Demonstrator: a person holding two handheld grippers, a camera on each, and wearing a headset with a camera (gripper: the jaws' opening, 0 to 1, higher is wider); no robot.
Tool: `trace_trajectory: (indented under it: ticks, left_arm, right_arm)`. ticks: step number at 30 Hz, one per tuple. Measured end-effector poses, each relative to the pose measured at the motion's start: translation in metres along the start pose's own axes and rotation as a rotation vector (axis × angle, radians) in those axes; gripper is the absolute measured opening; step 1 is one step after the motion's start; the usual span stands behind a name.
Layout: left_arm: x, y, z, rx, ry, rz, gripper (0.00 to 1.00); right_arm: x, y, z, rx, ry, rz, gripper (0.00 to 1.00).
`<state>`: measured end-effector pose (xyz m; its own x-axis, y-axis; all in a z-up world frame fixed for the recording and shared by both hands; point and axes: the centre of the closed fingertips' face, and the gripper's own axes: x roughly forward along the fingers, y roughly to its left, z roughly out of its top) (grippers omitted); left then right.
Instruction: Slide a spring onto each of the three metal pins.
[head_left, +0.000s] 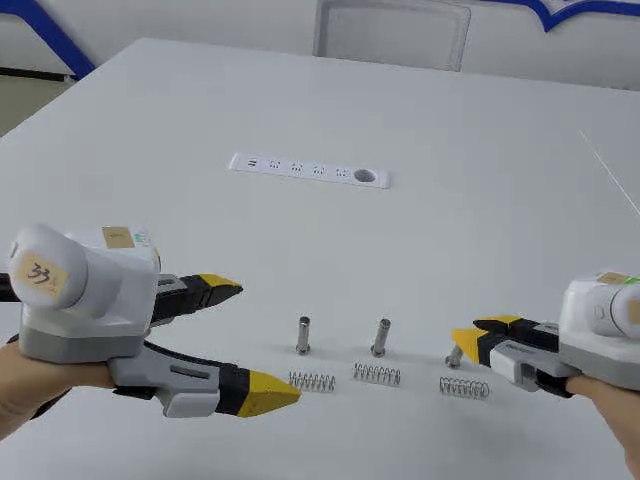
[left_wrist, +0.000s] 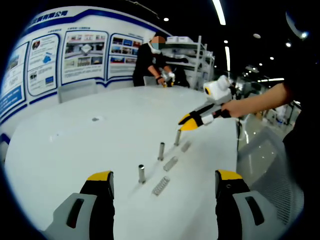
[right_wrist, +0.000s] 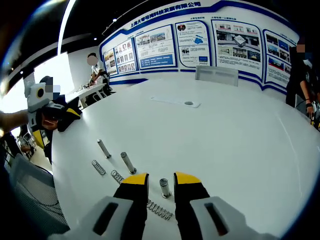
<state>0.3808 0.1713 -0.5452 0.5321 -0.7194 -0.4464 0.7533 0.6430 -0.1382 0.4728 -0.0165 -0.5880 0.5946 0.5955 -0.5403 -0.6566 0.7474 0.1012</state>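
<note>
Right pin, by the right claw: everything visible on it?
The right pin is a short, shiny metal cylinder with a flat top, standing upright on the white table. It carries no spring; a spring lies flat on the table near its base. The right claw is open, one jaw on each side of the pin; contact can't be told. In the head view a yellow jaw tip partly hides it.

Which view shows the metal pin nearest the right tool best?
The right gripper view: the pin stands upright and close, framed by the yellow tips of the right tool. In the head view that tool hides part of the pin. The left gripper view shows it small and far, beside the tool's tip.
</note>
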Motion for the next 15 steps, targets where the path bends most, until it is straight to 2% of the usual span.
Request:
trace_trajectory:
  ticks: [3,7,15]
  left_arm:
    - [0.000,0.000,0.000,0.000,0.001,-0.001,0.85]
    - [0.002,-0.001,-0.003,-0.001,0.014,-0.003,0.84]
    - [0.009,-0.002,-0.002,-0.005,0.010,-0.014,0.85]
  right_arm:
    - [-0.009,-0.001,0.006,-0.009,-0.013,-0.001,0.21]
    - [-0.019,-0.012,0.010,-0.013,-0.037,-0.011,0.22]
    - [-0.033,-0.023,-0.010,-0.058,0.011,-0.015,0.22]
